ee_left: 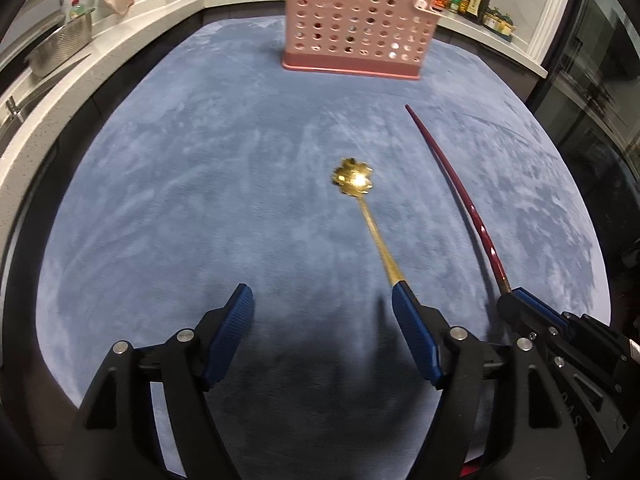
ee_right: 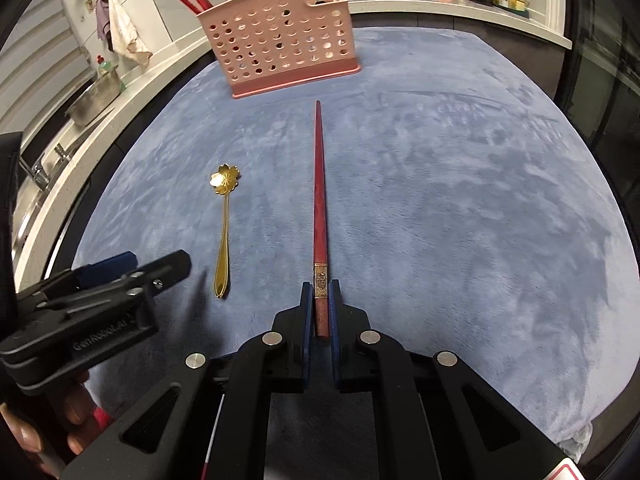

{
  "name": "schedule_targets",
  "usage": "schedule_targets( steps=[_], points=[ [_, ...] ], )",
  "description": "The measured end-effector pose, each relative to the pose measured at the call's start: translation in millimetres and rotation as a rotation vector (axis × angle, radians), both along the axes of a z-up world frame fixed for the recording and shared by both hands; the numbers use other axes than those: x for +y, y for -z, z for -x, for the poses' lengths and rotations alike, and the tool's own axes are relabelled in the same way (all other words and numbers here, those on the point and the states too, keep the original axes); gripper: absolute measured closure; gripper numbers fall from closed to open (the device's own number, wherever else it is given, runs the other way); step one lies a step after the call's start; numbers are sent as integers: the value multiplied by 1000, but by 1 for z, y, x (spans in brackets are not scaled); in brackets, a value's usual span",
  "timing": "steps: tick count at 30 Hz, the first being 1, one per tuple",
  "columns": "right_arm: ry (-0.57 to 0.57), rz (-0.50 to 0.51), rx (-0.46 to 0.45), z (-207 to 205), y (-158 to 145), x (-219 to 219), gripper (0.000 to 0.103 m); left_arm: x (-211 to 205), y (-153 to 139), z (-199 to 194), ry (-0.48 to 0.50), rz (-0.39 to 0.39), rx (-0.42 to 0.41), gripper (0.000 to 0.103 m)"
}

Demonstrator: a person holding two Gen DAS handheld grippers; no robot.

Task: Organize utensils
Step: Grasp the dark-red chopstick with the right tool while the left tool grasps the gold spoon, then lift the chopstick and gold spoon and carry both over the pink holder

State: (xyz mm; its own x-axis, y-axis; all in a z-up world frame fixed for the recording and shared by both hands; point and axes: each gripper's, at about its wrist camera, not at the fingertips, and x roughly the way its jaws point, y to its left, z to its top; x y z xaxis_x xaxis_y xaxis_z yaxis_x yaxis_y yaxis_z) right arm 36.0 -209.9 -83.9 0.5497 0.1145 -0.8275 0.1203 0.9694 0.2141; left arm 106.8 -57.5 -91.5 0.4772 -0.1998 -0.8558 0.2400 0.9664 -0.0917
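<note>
My right claw [ee_right: 320, 300] clamps the chopstick [ee_right: 319, 184] mid-counter by its butt, best lifted level toward the far-edge basket [ee_right: 280, 44]; my left claw [ee_left: 322, 304] gapes empty beside the spoon [ee_right: 223, 232].

Between the right gripper's [ee_right: 320, 296] blue pads runs a dark red chopstick [ee_right: 319, 200] banded in patterned gold. Left of it lies a gold flower-bowled spoon [ee_right: 224, 232] on blue cloth [ee_right: 440, 200]; ahead stands a pink basket [ee_right: 280, 40] dotted with holes.

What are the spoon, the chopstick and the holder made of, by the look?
Gold spoon: metal, polished gold finish; it throws a bright glare in the left wrist view. Red chopstick: probably lacquered wood or plastic, glossy dark red with a patterned gold band near its thick end; can't tell which. Pink holder: moulded plastic, matte, with rows of punched round holes.
</note>
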Motion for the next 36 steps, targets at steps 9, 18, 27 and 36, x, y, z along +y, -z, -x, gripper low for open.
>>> schedule_targets(
  steps=[9, 18, 27, 36],
  points=[
    [10, -26, -12, 8, -4, -8, 96, -21, 6, 0, 16, 11, 25, 35],
    [11, -60, -6, 9, 0, -13, 96, -31, 15, 2, 29, -38, 18, 57],
    [4, -68, -5, 10, 1, -13, 96, -29, 13, 4, 56, -32, 20, 93],
    [2, -71, -29, 14, -9, -11, 96, -15, -5, 5, 29, 23, 15, 93]
  ],
)
